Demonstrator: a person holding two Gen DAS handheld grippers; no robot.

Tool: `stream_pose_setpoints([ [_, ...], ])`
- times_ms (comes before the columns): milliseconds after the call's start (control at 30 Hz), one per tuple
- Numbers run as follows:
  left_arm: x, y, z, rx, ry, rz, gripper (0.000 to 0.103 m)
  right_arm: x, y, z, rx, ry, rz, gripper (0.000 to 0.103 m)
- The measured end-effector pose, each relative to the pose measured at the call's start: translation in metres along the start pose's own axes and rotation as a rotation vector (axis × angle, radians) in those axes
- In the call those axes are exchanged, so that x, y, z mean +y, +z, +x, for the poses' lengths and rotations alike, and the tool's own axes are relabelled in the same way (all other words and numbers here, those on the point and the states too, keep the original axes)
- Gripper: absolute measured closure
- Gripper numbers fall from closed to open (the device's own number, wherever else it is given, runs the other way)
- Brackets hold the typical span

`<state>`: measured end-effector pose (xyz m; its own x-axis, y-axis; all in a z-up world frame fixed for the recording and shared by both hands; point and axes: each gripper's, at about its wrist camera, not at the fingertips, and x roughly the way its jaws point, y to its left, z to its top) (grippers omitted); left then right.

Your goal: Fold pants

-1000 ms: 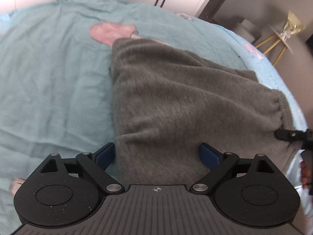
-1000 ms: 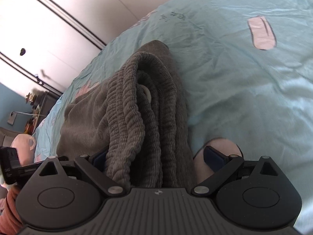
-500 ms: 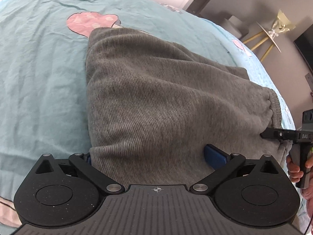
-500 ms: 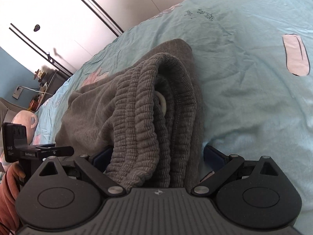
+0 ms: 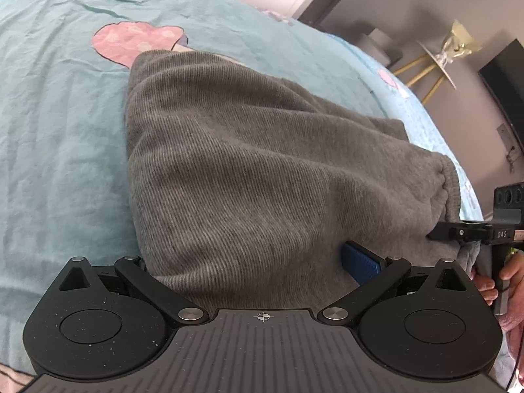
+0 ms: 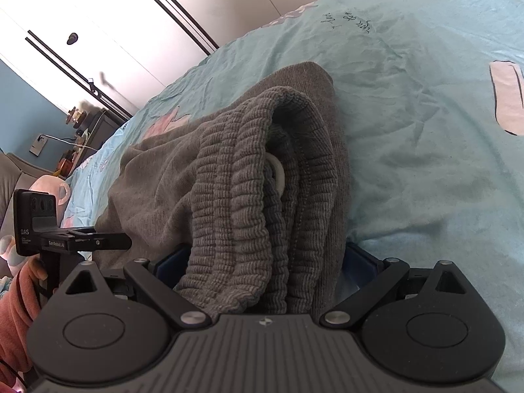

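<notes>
grey pants (image 5: 262,170) are folded into a thick stack on the bed (image 5: 59,124); both grippers, left (image 5: 249,262) and right (image 6: 262,262), are spread wide around its near edges, unclamped; little is left.

1. A bed (image 5: 59,137) with a wrinkled light blue sheet printed with pink shapes spreads ahead of both tools.
2. Folded grey pants (image 5: 255,177) lie on it, directly ahead of the tools.

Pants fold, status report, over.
Left claw wide open, cloth between its fingers. Right claw astride the waistband, grip unclear. Pants bunched on the bed. Nothing in the way.
</notes>
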<state>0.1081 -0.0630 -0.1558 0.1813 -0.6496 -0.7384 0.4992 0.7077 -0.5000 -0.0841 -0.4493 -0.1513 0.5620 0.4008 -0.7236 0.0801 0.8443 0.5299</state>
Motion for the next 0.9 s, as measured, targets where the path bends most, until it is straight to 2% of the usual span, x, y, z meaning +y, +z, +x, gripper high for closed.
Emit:
stream_pose_setpoints([
  [133, -0.006, -0.003, 0.001, -0.013, 0.017, 0.038, 0.000, 0.001, -0.003, 0.000, -0.016, -0.014, -0.008, 0.005],
  [233, -0.001, -0.006, -0.001, -0.034, -0.009, 0.027, 0.000, 0.003, -0.008, -0.001, -0.030, -0.017, -0.038, 0.005],
  [467, 0.008, -0.002, 0.000, -0.044, -0.066, 0.001, 0.000, 0.007, -0.002, 0.002, -0.002, -0.035, -0.082, 0.005],
  [567, 0.019, 0.001, -0.002, -0.072, -0.139, -0.070, 0.000, 0.007, 0.003, 0.006, 0.007, -0.038, -0.025, 0.005],
  [633, 0.029, 0.000, -0.005, -0.098, -0.228, -0.110, 0.000, 0.011, 0.005, 0.008, 0.013, -0.047, -0.025, 0.005],
  [667, 0.033, 0.000, -0.006, -0.102, -0.261, -0.116, 0.000, 0.013, 0.005, 0.008, 0.012, -0.050, -0.038, 0.008],
  [700, 0.036, 0.000, -0.006, -0.096, -0.280, -0.116, 0.000, 0.015, 0.004, 0.007, 0.011, -0.043, -0.051, 0.014],
  [767, 0.036, 0.003, -0.002, -0.054, -0.274, -0.093, 0.000, 0.012, 0.003, 0.004, 0.011, -0.028, -0.048, 0.020],
  [833, 0.028, 0.005, 0.001, -0.022, -0.245, -0.041, 0.000, 0.003, 0.005, 0.004, 0.025, 0.008, -0.032, 0.018],
  [900, 0.025, 0.006, 0.003, -0.011, -0.242, -0.037, 0.000, 0.001, 0.010, 0.009, 0.053, 0.046, -0.035, 0.005],
])
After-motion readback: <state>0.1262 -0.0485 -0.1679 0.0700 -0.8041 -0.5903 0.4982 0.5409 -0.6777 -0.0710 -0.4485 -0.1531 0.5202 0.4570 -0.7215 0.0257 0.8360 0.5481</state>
